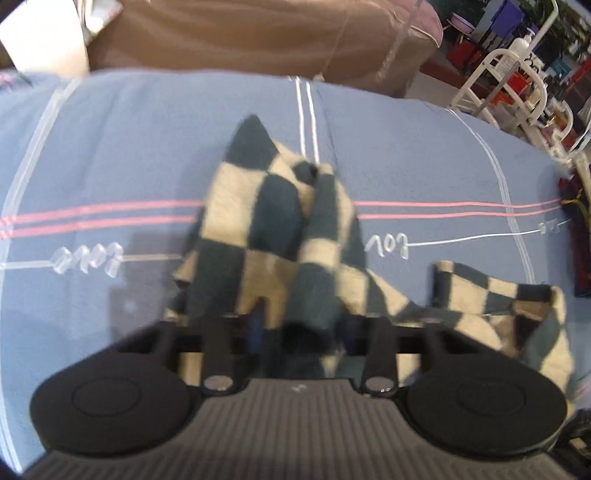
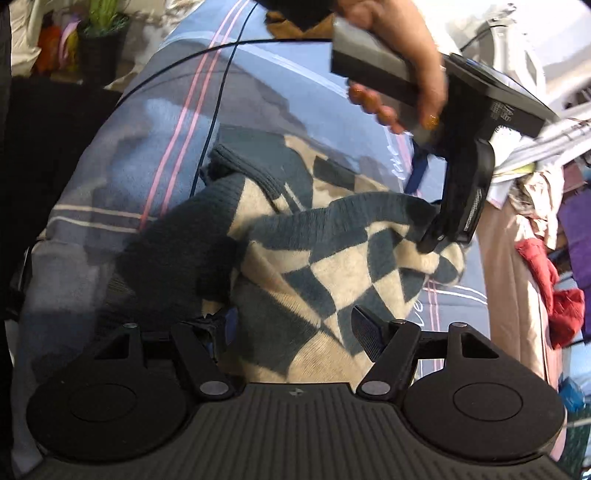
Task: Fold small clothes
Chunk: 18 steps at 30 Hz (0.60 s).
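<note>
A small knitted sweater [image 2: 332, 273], checked in dark teal and cream with dark ribbed cuffs, lies bunched on the blue bedspread [image 2: 147, 147]. In the right wrist view a hand [image 2: 402, 40] holds my left gripper [image 2: 437, 238], which pinches the sweater's far right edge. In the left wrist view the sweater [image 1: 273, 221] rises in a peak over my left gripper [image 1: 299, 321] and hides its fingertips. My right gripper [image 2: 291, 328] stands wide over the sweater's near part. Its right pad [image 2: 364, 334] is bare, and its left finger is tucked under a dark sleeve [image 2: 173, 266].
The bedspread [image 1: 110, 147] has pink and white stripes. A brown cushion [image 1: 240, 33] and a white metal rack [image 1: 517, 85] stand beyond it. A black cable [image 2: 218, 110] crosses the bed. Loose clothes [image 2: 546, 258] are heaped at the right and a potted plant [image 2: 99, 40] stands far left.
</note>
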### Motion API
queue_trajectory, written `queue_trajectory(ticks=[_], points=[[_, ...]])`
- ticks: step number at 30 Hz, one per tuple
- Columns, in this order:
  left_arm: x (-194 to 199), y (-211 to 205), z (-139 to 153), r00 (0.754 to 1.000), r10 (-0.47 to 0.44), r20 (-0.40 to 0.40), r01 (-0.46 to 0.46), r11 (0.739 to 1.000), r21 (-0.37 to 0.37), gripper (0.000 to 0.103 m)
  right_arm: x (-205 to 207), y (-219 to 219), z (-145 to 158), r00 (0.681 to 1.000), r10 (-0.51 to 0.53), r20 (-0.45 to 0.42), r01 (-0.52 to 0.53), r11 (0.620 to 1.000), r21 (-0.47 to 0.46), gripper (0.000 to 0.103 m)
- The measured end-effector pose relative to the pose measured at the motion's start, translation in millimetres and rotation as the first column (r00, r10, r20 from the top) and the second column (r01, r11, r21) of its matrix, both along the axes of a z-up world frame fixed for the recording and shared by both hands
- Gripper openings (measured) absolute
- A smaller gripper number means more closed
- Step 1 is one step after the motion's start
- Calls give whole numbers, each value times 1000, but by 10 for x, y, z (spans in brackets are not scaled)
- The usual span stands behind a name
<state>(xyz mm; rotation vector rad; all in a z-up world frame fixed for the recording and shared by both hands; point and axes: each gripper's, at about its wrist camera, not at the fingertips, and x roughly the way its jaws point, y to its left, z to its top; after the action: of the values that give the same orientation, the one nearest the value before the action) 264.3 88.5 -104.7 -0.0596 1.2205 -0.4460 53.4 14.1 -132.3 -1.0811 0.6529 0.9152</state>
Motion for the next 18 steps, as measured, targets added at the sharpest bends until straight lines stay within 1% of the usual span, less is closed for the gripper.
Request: queue_trajectory(ticks=[1, 2, 3, 4, 5, 6, 8, 9, 10, 11, 12, 13, 14, 15, 16, 17, 18], points=[[7, 23, -21, 1000, 10, -22, -10, 1000, -20, 15, 44, 23, -15, 1000, -1, -22, 1, 1000, -1, 92], [20, 50, -53, 999, 12, -32, -13, 999, -33, 10, 103, 43, -40, 998, -10, -61, 9, 1000, -4, 84], [19, 78, -63, 999, 15, -38, -17, 999, -45, 6, 173, 65, -79, 995, -24, -102, 22, 1000, -14, 65], [19, 140, -82, 998, 31, -51, -35, 997, -75, 6, 216, 77, -117, 991, -37, -128, 34, 999, -25, 53], [31, 218, -103, 995, 60, -76, -69, 990, -123, 5, 259, 80, -153, 985, -62, -161, 56, 998, -39, 45], [41, 319, -113, 991, 92, -99, -109, 978, -177, 5, 289, 73, -161, 975, -98, -197, 90, 995, -48, 19], [-28, 555, -58, 983, 143, -113, -168, 952, -258, 5, 267, -4, -53, 962, -148, -228, 151, 989, -3, 15], [-98, 668, 10, 981, 164, -102, -188, 938, -292, 4, 217, -79, 55, 958, -175, -227, 188, 981, 39, 14], [-183, 795, 76, 978, 185, -100, -208, 917, -342, 4, 145, -167, 176, 954, -209, -213, 231, 970, 80, 13], [-265, 923, 129, 972, 206, -112, -234, 885, -403, 4, 56, -264, 309, 949, -244, -198, 272, 954, 129, 13], [-374, 1080, 184, 964, 233, -130, -267, 833, -484, 4, -48, -376, 458, 940, -281, -195, 317, 929, 192, 13], [-478, 1198, 233, 959, 251, -135, -283, 791, -542, 4, -154, -480, 596, 928, -313, -200, 357, 899, 252, 12], [-586, 1315, 340, 956, 270, -118, -288, 770, -569, 4, -282, -595, 748, 915, -349, -203, 399, 861, 316, 12], [-700, 1392, 467, 953, 292, -76, -282, 773, -568, 4, -412, -693, 893, 902, -385, -196, 432, 822, 371, 12], [-797, 1429, 605, 952, 305, -24, -266, 785, -559, 4, -544, -779, 1039, 889, -421, -177, 455, 786, 419, 12], [-876, 1475, 714, 950, 313, 2, -257, 785, -564, 4, -654, -843, 1167, 879, -451, -153, 468, 758, 455, 12], [-945, 1544, 840, 943, 331, 12, -259, 760, -596, 4, -732, -896, 1283, 870, -475, -133, 476, 737, 480, 10]])
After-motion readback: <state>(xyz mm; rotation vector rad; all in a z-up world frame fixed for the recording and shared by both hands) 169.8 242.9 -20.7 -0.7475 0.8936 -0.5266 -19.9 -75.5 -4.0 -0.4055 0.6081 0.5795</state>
